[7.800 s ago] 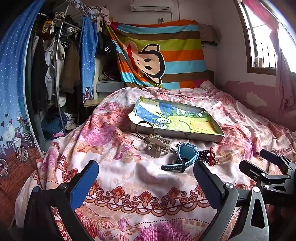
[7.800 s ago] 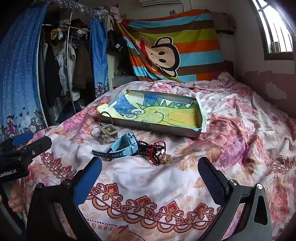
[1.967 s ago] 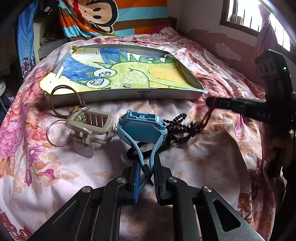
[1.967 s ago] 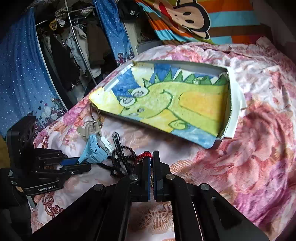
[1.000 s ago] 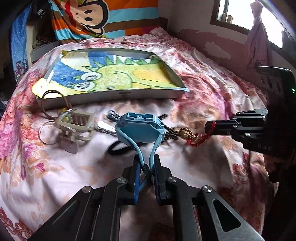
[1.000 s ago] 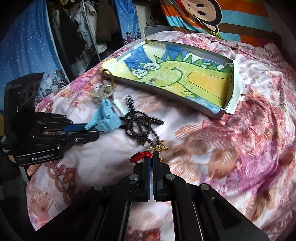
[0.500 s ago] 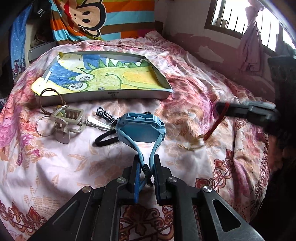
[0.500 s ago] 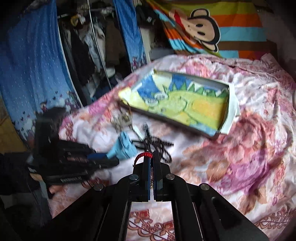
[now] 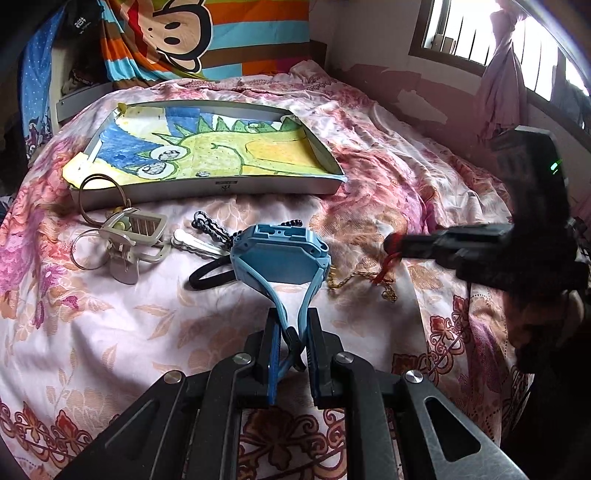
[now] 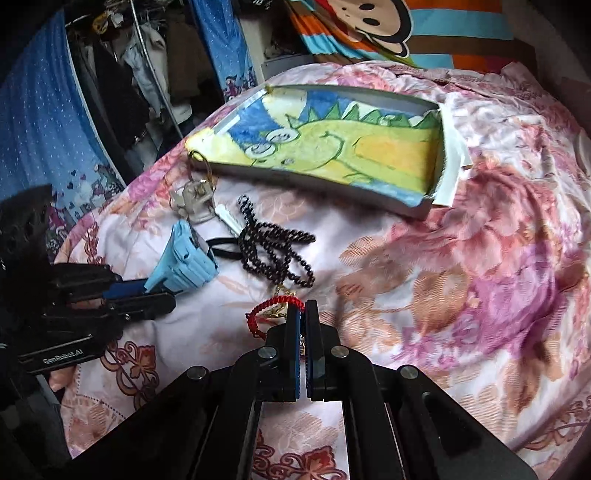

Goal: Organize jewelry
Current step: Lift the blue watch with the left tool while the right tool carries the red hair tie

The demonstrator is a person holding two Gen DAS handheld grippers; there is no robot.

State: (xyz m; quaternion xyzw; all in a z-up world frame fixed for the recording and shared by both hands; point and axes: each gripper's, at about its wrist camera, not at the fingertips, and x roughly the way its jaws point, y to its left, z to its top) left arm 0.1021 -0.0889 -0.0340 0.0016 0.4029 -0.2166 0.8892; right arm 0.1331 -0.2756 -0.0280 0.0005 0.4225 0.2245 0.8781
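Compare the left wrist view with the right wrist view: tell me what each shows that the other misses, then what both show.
Only the left wrist view shows the barred window and the gold chain lying on the bedspread. Only the right wrist view shows the hanging clothes and the whole black bead necklace. Both show the tray, keys, the left gripper shut on the blue watch, and the right gripper shut on the red cord.

Right gripper (image 10: 303,314) clamped on red cord bracelet (image 10: 267,306), probably with gold chain attached. Black beads (image 10: 275,251) on bedspread (image 10: 443,258), left gripper (image 10: 147,291) pinching blue watch (image 10: 183,258).
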